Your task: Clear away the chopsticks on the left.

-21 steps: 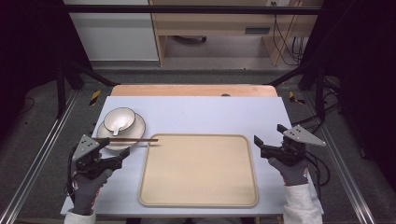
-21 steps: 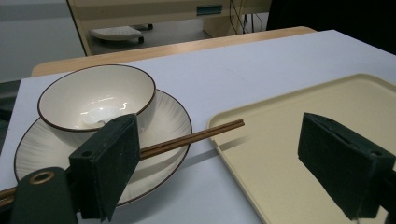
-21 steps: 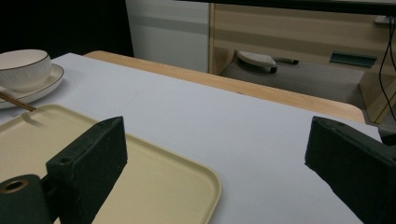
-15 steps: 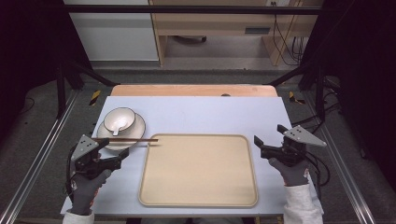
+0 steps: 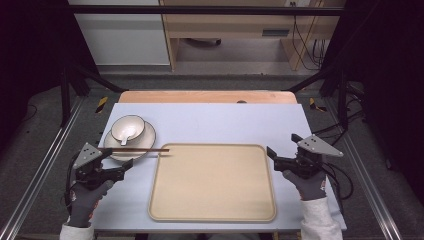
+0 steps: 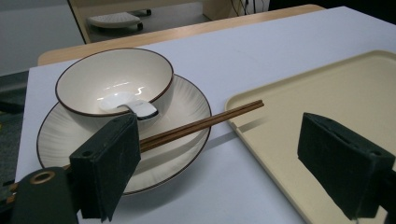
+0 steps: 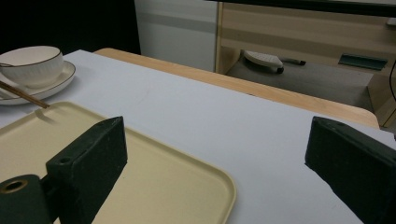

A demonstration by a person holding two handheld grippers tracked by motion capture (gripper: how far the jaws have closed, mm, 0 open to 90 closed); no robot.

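High view: we see the left gripper (image 5: 119, 163), jaws spread and empty, at lower left beside the chopsticks (image 5: 135, 149), which lie across the plate (image 5: 146, 140). The right gripper (image 5: 282, 152) is likewise released.

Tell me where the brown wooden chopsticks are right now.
In the high view, the brown wooden chopsticks lie at table left across the white plate, tips over the beige tray's corner, ahead of the left gripper.

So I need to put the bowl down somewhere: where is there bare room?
The tray is bare, as is the table behind it. The left is crowded: bowl on plate, chopsticks reaching the tray's corner.
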